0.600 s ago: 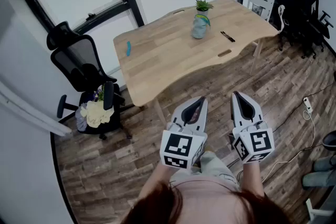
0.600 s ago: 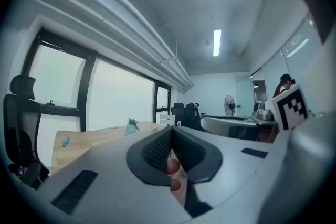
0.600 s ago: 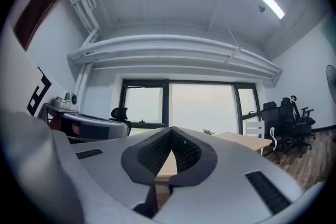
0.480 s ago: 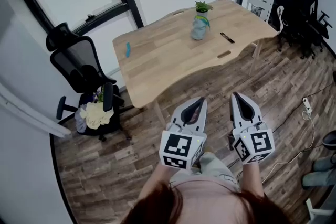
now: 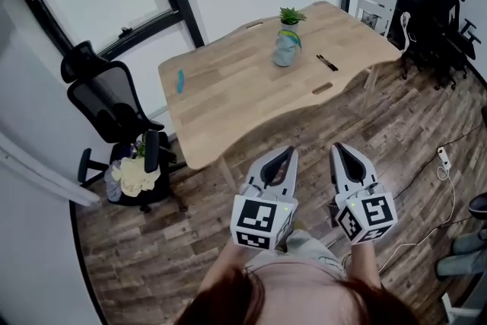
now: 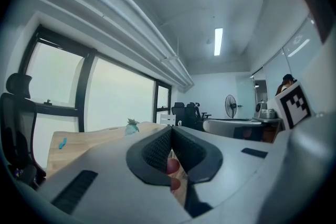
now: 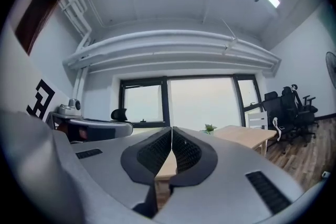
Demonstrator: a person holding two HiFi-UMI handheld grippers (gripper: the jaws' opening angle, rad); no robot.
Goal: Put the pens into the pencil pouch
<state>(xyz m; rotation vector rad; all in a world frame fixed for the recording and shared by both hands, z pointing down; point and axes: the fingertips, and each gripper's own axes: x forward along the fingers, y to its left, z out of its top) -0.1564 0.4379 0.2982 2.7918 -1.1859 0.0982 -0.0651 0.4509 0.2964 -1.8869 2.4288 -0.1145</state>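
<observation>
A wooden table (image 5: 251, 91) stands some way ahead of me. On it a grey-blue pouch (image 5: 285, 49) stands upright in front of a small green plant (image 5: 291, 14). A black pen (image 5: 328, 62) lies to the pouch's right, and a blue pen (image 5: 180, 81) lies near the table's left end. My left gripper (image 5: 288, 151) and right gripper (image 5: 337, 148) are held side by side over the floor, short of the table, both shut and holding nothing. From the left gripper view I see shut jaws, the table (image 6: 84, 141) and the blue pen (image 6: 62, 142).
A black office chair (image 5: 114, 99) with a pale cloth (image 5: 137, 173) on its seat stands left of the table. More black chairs (image 5: 434, 7) and a white chair (image 5: 377, 4) crowd the far right. A cable with a power strip (image 5: 444, 157) lies on the wood floor.
The head view has shifted a little, so the table and chair sit slightly lower and further left. Both grippers stay shut, side by side.
</observation>
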